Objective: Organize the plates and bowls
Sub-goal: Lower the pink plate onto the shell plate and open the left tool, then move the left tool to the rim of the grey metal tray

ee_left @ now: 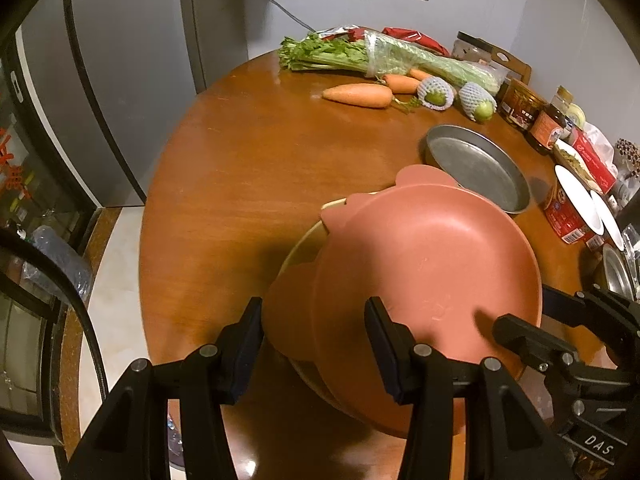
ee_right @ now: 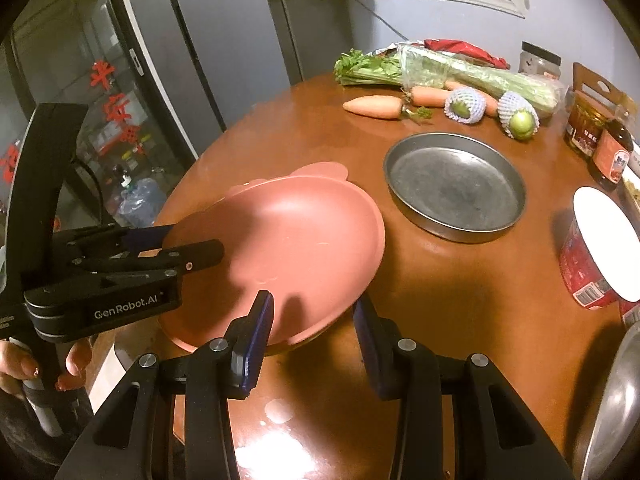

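Left gripper pose: the left gripper (ee_left: 314, 344) reaches in from the near table edge toward the pink plate (ee_left: 424, 256); in the right wrist view it enters from the left side (ee_right: 192, 248), with fingers of the person's hand (ee_right: 24, 364) on its handle.
Left gripper opening: jaws spread fairly wide, straddling the plate's near rim; one blue pad (ee_left: 248, 344) sits outside the rim, the other over the plate's inner surface. Whether the pads press the rim cannot be told.
Right gripper pose: the right gripper (ee_right: 312, 344) points along the wooden table (ee_right: 460, 300) at the plate's near edge; from the left wrist view it shows at the right (ee_left: 536, 320), at the plate's rim.
Right gripper opening: jaws apart, the plate's edge between the pads; contact is unclear.
Pink plate: matte salmon-pink, round, with two ear-shaped tabs on its far rim, tilted, resting on a cream dish (ee_left: 308, 240) whose rim shows beneath it.
Metal pan: a round, shallow steel pan (ee_right: 456, 188) stands just beyond the pink plate, apart from it.
Far table edge: carrots (ee_right: 376, 106), celery (ee_right: 440, 68), two net-wrapped fruits (ee_right: 464, 106), jars (ee_right: 584, 124).
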Demonstrator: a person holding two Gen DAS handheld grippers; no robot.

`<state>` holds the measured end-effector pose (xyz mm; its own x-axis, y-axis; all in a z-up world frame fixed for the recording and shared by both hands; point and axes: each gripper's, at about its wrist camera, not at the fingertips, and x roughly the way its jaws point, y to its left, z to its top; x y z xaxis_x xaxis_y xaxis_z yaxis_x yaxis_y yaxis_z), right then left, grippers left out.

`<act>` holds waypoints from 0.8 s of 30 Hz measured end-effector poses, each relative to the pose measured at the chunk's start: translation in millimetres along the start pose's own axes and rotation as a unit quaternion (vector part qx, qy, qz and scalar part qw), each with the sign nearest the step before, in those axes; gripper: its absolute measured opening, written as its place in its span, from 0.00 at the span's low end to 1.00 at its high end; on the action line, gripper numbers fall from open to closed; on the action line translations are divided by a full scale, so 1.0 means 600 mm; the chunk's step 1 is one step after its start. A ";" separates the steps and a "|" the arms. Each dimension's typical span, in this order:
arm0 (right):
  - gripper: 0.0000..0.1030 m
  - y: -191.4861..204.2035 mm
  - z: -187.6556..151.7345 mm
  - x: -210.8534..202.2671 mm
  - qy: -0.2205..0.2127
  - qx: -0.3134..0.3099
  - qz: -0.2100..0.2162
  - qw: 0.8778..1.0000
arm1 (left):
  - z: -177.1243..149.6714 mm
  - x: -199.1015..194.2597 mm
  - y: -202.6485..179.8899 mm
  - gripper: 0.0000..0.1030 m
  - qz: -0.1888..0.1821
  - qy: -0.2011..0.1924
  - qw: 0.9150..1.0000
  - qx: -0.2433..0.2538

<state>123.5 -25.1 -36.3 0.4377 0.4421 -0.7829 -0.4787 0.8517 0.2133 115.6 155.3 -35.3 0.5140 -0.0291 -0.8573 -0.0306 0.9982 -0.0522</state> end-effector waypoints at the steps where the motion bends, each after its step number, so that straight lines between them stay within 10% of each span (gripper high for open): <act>1: 0.41 -0.003 0.000 -0.002 0.000 0.002 -0.002 1.000 | 0.000 0.000 -0.001 0.49 0.001 0.000 1.000 -0.001; 24: 0.41 -0.105 0.009 -0.091 -0.057 0.069 -0.036 0.995 | 0.053 -0.068 -0.043 0.51 0.028 -0.053 0.998 0.019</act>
<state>133.8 -101.5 -3.8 0.5547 0.4008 -0.7292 -0.3378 0.9094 0.2428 122.8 132.6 17.1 0.6004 0.0313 -0.7991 -0.0311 0.9994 0.0157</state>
